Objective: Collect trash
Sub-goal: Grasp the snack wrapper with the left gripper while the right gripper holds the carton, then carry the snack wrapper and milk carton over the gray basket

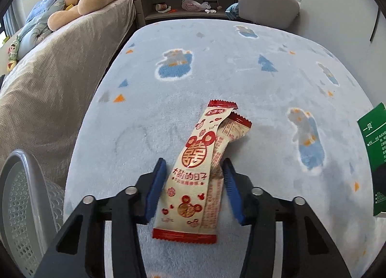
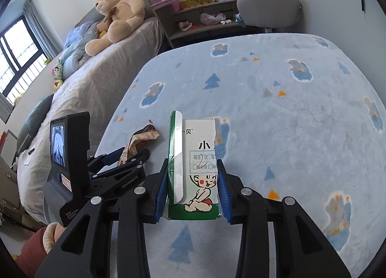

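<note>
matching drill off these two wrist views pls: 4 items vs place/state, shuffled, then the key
Items:
1. snack wrapper
2. medicine box
3. teddy bear
4. perforated bin

Places/states:
A. sitting on the grey bed
B. between the left gripper's blue pads
C. at the lower left edge of the left wrist view, beside the bed
D. clamped upright in the right gripper

Pairs: 1-B, 2-D, 3-A, 4-C
</note>
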A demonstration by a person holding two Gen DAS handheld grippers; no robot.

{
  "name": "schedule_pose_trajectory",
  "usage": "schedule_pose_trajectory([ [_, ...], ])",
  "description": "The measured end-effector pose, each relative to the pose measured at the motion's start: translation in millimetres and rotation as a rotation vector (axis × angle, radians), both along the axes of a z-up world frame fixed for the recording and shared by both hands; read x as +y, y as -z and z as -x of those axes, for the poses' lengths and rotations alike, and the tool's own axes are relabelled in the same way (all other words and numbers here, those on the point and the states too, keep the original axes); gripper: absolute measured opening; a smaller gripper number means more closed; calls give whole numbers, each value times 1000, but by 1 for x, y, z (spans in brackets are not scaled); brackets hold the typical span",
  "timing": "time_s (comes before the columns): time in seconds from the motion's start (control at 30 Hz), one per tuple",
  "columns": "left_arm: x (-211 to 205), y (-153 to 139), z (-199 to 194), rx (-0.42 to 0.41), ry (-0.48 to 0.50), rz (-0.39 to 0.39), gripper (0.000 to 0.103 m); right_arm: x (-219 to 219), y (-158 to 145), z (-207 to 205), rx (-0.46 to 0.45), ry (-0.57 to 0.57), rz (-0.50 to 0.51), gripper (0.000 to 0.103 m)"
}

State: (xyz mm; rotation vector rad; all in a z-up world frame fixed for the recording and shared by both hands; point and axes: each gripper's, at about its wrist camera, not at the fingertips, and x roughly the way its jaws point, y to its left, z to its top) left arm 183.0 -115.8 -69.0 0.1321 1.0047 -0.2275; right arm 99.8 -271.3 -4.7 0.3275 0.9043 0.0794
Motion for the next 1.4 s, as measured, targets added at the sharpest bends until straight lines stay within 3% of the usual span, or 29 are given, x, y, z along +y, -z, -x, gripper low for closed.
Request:
schedule_pose_trajectory([
  [0.23, 15, -14, 32, -16, -27, 24, 39, 3, 0, 2, 0, 2, 18, 36],
  [0.43, 46, -42, 69, -66, -41, 67, 39, 19, 1, 5, 13, -22, 20, 36],
  [0.57, 78, -65, 95, -130, -84, 57, 39, 47, -5, 9, 1, -72, 17, 36],
  [0.97, 201, -101, 130, -206, -247, 54, 39, 156, -22, 15, -42, -214, 10, 36],
  [1.4, 283, -87, 137, -205, -367, 9, 39, 271, -30, 7, -64, -398, 33, 36],
])
